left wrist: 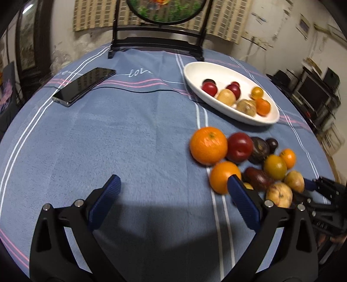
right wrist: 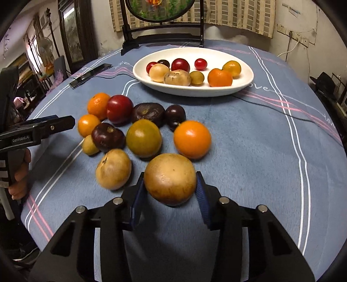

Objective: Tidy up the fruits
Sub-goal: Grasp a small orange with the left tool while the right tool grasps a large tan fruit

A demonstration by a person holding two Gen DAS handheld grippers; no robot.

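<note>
Fruits [right wrist: 144, 138]: only right wrist view shows right hand-held gripper [right wrist: 170, 191] clamping tan fruit [right wrist: 170, 179].

Blue tablecloth [left wrist: 130, 134] covers the whole table; white and pink stripes cross it, and the cursive word "love" is stitched toward its far side. All places below are taken from this cloth.

- Black phone [left wrist: 84, 86]: flat on the cloth, far-left part, screen up and dark.
- Thin black cable [left wrist: 138, 91]: lies on the cloth, running from near the phone across toward the right.
- Dark wooden stand [left wrist: 157, 46]: upright at the cloth's far edge, feet on the fabric, carrying a round framed panel [left wrist: 166, 9] with green and orange colours.
- Checked curtain [right wrist: 236, 13]: hangs on the wall behind the cloth's far edge.
- Wall socket strip [right wrist: 296, 35]: beyond the far-right edge, a white cord hanging from it.
</note>
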